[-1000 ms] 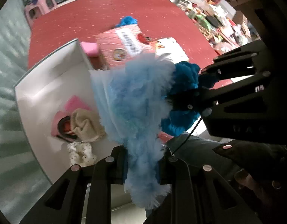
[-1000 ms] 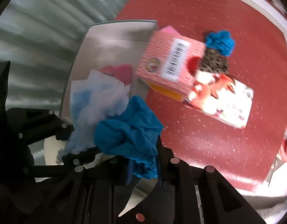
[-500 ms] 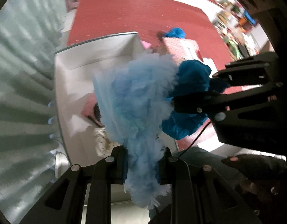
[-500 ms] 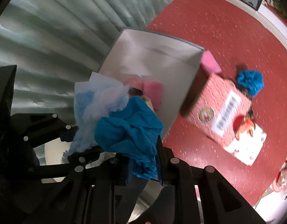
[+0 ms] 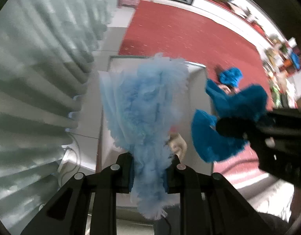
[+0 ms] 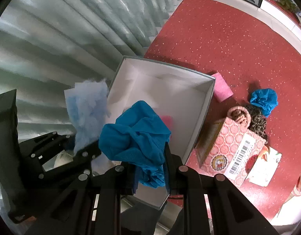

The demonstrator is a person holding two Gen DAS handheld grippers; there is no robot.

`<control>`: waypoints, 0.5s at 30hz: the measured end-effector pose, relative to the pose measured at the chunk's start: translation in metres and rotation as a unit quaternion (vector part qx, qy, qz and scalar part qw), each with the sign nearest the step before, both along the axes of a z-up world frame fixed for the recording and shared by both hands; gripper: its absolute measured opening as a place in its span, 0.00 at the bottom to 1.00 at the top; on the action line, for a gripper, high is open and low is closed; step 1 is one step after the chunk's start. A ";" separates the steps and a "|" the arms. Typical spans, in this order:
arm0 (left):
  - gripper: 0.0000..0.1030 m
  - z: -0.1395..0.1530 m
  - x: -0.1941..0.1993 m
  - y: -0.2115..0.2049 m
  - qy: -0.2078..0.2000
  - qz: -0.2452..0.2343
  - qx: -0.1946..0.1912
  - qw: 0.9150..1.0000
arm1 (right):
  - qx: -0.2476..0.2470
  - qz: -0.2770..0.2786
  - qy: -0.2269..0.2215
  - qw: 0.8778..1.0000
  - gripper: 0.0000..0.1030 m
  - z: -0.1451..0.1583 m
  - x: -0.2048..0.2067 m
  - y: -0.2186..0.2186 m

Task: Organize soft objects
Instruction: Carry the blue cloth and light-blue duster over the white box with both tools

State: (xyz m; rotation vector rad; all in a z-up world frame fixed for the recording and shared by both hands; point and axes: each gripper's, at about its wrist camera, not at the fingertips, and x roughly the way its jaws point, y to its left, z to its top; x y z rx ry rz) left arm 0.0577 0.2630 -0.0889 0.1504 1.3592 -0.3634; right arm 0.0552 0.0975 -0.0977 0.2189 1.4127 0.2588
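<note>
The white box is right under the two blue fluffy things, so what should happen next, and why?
Probably lower both a little, then let go. The left gripper pinches the light blue fluff and the right gripper pinches the dark blue cloth. Both hang over the open white box, which already holds soft things, so dropping them in looks like the tidy next step.

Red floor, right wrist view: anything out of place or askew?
Yes. A pink patterned cardboard carton lies tipped on its side beside the white open box, with a leopard-print fabric piece at its mouth. A crumpled blue cloth and a pink sponge block sit loose on the floor, outside the box.
</note>
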 end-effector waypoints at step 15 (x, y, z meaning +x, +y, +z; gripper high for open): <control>0.23 -0.017 0.030 -0.005 0.010 0.048 -0.008 0.999 | -0.002 -0.032 0.008 0.999 0.21 -0.013 0.028 -0.002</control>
